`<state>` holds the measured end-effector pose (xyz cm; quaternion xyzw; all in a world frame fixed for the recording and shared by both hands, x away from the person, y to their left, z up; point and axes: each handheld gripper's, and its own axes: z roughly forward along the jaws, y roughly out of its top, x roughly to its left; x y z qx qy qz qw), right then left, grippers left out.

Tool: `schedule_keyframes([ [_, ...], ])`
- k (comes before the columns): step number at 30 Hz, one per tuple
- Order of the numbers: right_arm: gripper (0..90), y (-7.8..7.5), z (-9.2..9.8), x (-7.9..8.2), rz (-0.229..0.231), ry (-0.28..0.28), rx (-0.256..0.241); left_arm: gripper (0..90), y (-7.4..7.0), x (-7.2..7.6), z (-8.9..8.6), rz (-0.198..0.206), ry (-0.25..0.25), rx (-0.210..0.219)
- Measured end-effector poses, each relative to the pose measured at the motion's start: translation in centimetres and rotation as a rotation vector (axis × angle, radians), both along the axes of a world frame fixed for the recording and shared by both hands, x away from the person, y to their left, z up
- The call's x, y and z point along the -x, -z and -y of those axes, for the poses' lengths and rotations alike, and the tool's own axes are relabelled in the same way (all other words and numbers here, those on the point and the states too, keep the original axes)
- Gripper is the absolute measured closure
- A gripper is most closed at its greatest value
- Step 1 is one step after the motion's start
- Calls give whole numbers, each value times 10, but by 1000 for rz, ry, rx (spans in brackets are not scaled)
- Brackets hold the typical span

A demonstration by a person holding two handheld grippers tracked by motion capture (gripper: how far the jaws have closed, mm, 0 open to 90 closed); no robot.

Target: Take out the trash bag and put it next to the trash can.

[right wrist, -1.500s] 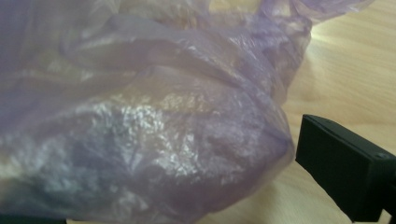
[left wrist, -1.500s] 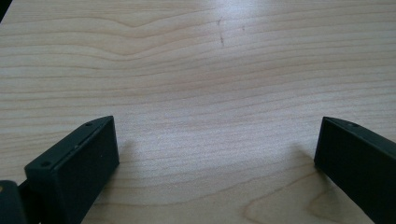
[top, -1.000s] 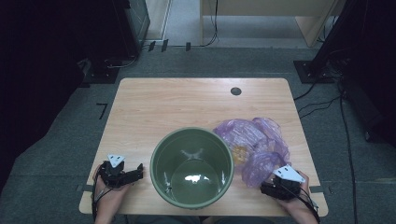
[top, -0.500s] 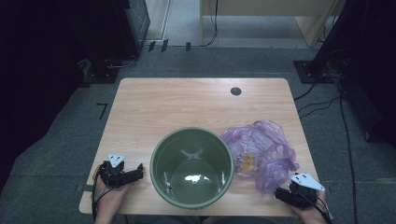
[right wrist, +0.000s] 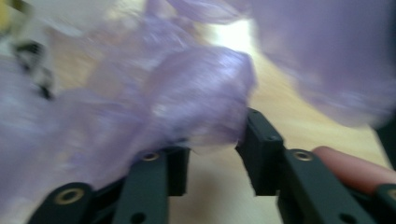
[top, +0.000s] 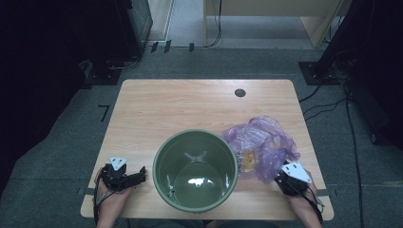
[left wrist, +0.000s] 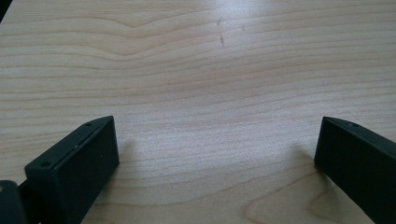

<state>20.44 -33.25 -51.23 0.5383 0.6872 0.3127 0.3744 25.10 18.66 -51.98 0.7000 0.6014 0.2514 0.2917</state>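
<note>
Wooden table (top: pixel 190 104) with a green bucket (top: pixel 196 170) near its front edge. Just right of the bucket lies a crumpled purple bag (top: pixel 261 145). Right gripper (right wrist: pixel 212 158) has bag plastic between its partly spread jaws. Left gripper (top: pixel 130 176) rests left of the bucket, jaws spread wide over bare wood.

Hand-held gripper (right wrist: pixel 212 163) jaws flank blurred purple bag (right wrist: pixel 187 98).

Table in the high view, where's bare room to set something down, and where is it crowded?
The table is bare across its far half, from the left edge to the cable hole. The near half is crowded: green bucket, purple bag at its right, left gripper and right gripper.
</note>
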Motion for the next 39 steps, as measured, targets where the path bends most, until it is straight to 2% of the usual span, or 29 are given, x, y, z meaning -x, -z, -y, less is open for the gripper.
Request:
schedule_keyframes([
  [4, 716, -3, -22, -24, -3, -56, -35, 0, 0, 0, 0, 0, 0, 0],
  [9, 726, -12, -49, -57, -17, -99, -157, 0, 0, 0, 0, 0, 0, 0],
  [12, 636, -13, -71, -65, -40, -165, -190, 0, 0, 0, 0, -1, 1, 0],
  [13, 534, -11, -84, -64, -58, -221, -164, 0, 0, 0, 0, -1, 0, 0],
  [14, 534, -11, -84, -64, -58, -221, -164, 0, 0, 0, 0, -1, 1, 0],
  [16, 486, -10, -87, -60, -82, -261, -160, 0, 0, 0, 0, -2, 1, 0],
  [18, 416, -9, -83, -55, -99, -283, -178, 0, 0, 0, 0, -1, 1, 0],
  [20, 313, -7, -74, -50, -109, -275, -190, 0, 0, 0, 0, 0, 0, 0],
  [25, 181, -2, -52, -35, -140, -274, -175, 0, 0, 0, 0, 0, 0, 0],
  [28, 142, 1, -41, -27, -158, -280, -185, 0, 0, 0, 0, 0, 0, 0],
  [32, 136, 1, -31, -20, -175, -288, -144, 0, 0, 0, 0, 0, 0, 0],
  [39, 134, -1, -32, -16, -207, -279, -112, 0, 0, 0, 0, 0, 0, 0],
])
